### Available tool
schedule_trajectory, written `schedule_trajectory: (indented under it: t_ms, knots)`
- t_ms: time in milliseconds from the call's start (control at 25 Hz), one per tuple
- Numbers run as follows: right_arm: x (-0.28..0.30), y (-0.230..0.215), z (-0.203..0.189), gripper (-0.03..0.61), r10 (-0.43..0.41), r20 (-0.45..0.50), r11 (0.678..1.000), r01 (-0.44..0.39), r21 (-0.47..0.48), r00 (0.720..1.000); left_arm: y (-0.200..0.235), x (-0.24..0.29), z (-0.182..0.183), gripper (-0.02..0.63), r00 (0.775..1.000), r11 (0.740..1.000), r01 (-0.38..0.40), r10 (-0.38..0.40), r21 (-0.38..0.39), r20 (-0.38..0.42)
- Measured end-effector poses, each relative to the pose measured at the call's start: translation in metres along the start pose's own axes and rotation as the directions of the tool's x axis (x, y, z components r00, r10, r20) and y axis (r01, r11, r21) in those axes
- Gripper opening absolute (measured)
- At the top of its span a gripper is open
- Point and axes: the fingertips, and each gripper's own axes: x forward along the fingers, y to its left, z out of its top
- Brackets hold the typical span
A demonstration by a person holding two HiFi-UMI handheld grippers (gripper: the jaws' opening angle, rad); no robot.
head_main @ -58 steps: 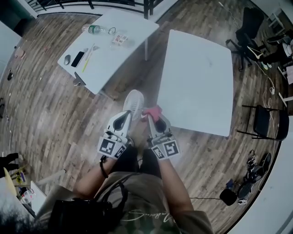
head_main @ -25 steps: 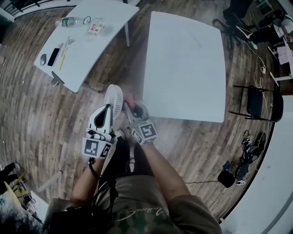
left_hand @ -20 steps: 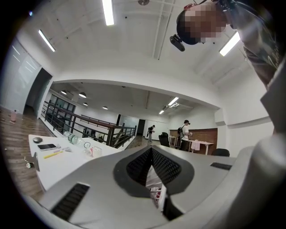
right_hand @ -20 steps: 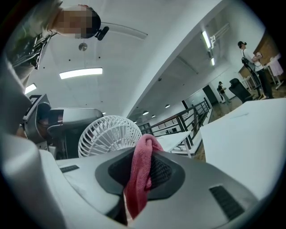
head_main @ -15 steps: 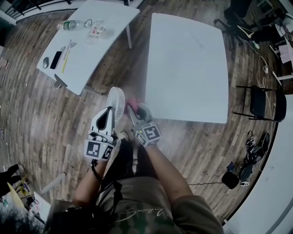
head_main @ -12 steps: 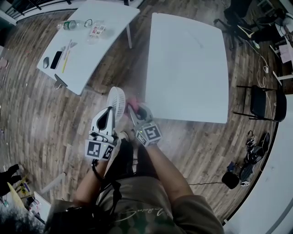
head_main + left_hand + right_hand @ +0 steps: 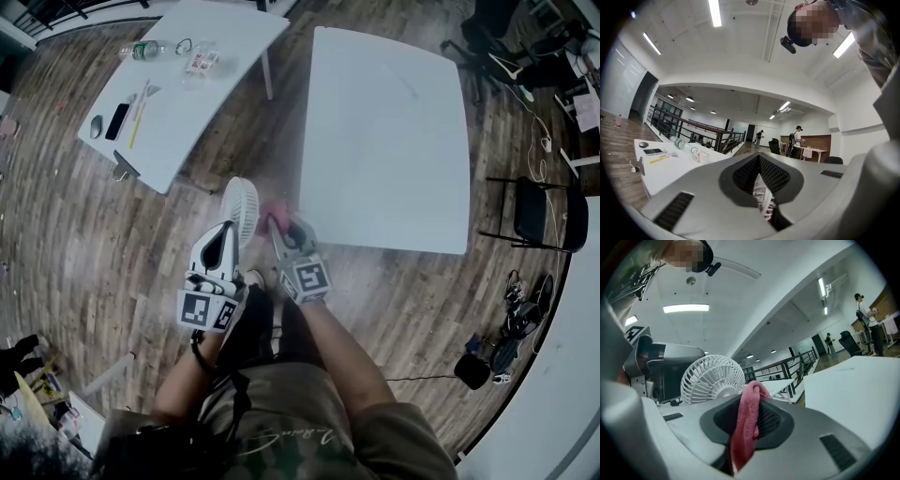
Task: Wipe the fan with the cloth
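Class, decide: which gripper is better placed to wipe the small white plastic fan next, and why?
Right. The right gripper is shut on the pink terry cloth beside the small white plastic fan, which the left gripper grips.

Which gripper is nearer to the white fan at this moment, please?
Left. The left gripper is shut on the fan, holding it; the right gripper, shut on the pink cloth, sits just beside the fan's grille.
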Motion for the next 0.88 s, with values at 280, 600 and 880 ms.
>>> schedule_trajectory:
  t_ms: [280, 600, 880]
  knots:
    - [-0.008, -0.009, -0.009, 0.083, -0.034, -0.008, 0.999, 0.034, -0.033, 0.999, 0.000, -0.001, -0.001, 0.018, 1.000, 1.000, -0.005, 0.005, -0.009, -0.007]
    - [-0.015, -0.023, -0.019, 0.083, -0.081, -0.007, 0.997, 0.081, -0.005, 0.997, -0.001, 0.000, -0.001, 0.018, 1.000, 1.000, 0.013, -0.013, 0.005, -0.013]
    - [-0.020, -0.036, -0.033, 0.083, -0.114, -0.030, 0.993, 0.115, 0.032, 0.993, -0.004, -0.001, 0.000, 0.019, 1.000, 1.000, 0.022, -0.022, 0.016, -0.011]
